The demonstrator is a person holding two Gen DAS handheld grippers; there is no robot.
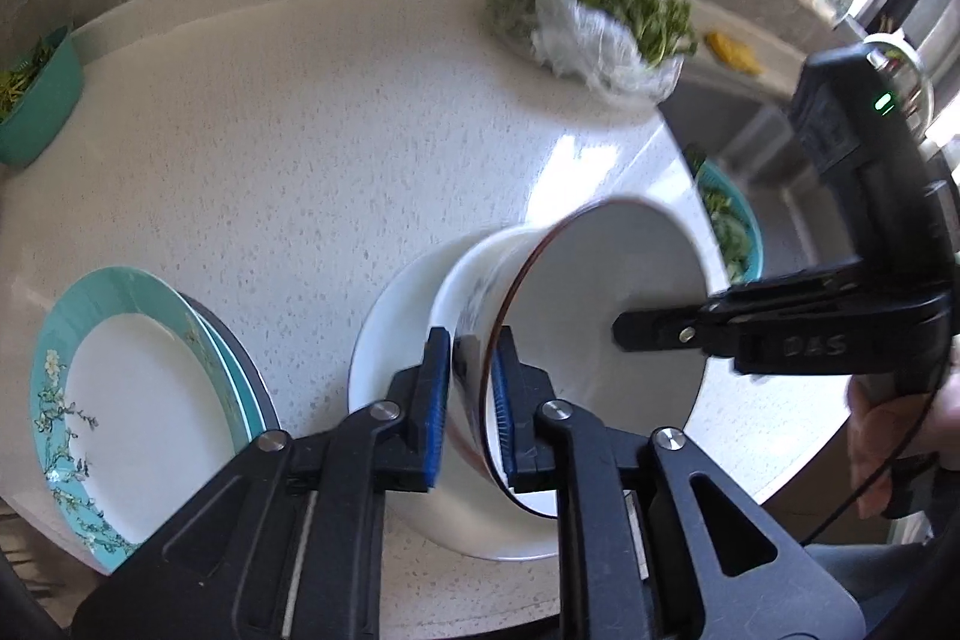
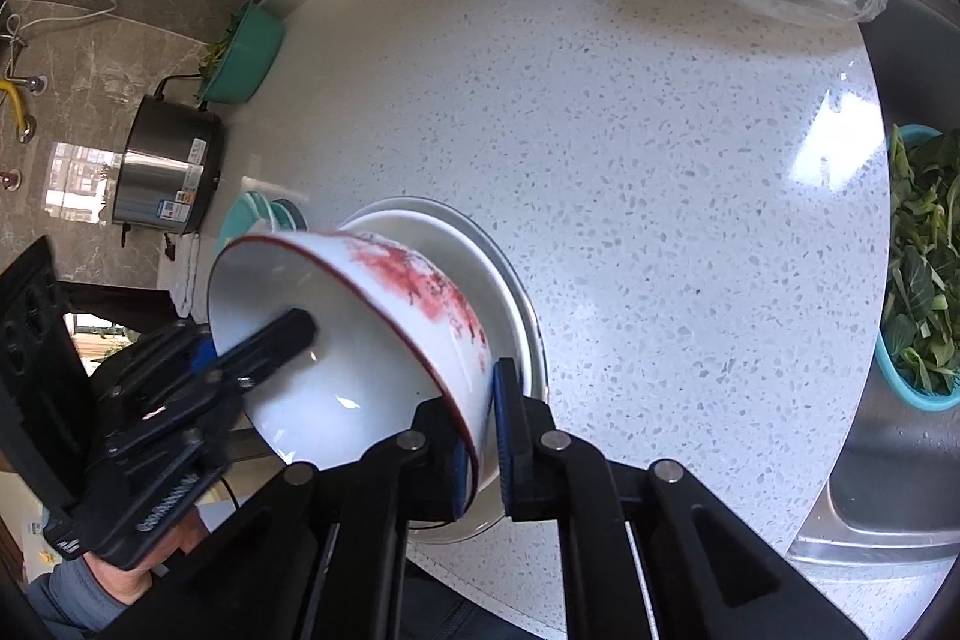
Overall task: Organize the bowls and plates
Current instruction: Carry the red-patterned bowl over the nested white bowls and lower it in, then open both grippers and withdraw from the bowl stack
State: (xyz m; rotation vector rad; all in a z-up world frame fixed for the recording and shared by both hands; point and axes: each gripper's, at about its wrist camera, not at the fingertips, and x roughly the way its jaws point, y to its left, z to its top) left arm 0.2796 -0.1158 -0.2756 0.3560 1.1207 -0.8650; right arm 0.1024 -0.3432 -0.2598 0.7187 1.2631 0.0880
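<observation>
A white bowl (image 1: 594, 292) with a red rim and red pattern (image 2: 360, 340) is tilted on its side over a white plate (image 1: 390, 334), which shows in the right wrist view (image 2: 510, 304) too. My left gripper (image 1: 474, 400) is shut on the bowl's rim. My right gripper (image 2: 480, 430) is shut on the opposite rim; it shows in the left wrist view (image 1: 636, 331) with one finger inside the bowl. A stack of teal-rimmed floral plates (image 1: 138, 400) lies at the left on the white counter (image 1: 300, 130).
A plastic bag of greens (image 1: 606, 16) lies at the back right. A teal basket of greens (image 2: 924, 268) sits in the steel sink (image 2: 888, 490) on the right. A teal basin (image 1: 36, 100) and a steel pot (image 2: 168, 172) stand at the far left.
</observation>
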